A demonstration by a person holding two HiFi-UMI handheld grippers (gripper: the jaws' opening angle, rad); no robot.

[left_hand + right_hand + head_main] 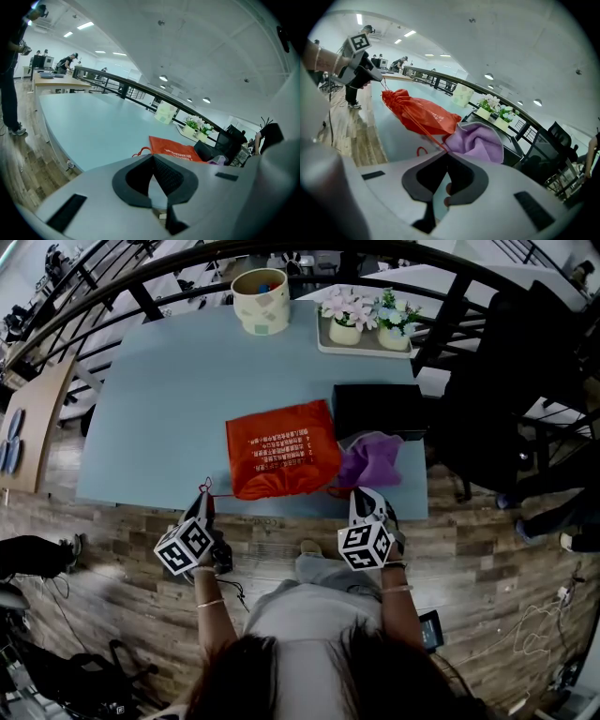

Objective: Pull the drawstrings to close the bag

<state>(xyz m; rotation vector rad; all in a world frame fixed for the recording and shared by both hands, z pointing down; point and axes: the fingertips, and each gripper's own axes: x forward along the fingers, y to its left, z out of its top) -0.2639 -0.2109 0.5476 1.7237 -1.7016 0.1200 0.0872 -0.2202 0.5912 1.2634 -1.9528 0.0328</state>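
Gripping one cord in each tool, you have both sets of jaws pressed fully together. Your left gripper (203,498) sits just off the near left of the table (169,399), its fingers pinched on the left drawstring (208,489), a short red loop coming from the near left corner of the orange bag (281,451). Your right gripper (446,152) is off the near edge further right, its fingers clamped on the right drawstring (423,129), which runs as a taut line up to the gathered mouth of the bag.

That bag lies flat on the table close to the near edge, between your two grippers, printed side up. A purple cloth (375,460) is bunched just beside its right side, near your right gripper. A black box (380,409) sits just beyond the cloth. On the far side stand a patterned cup (261,301) and, to its right, a tray (361,352) holding potted flowers.
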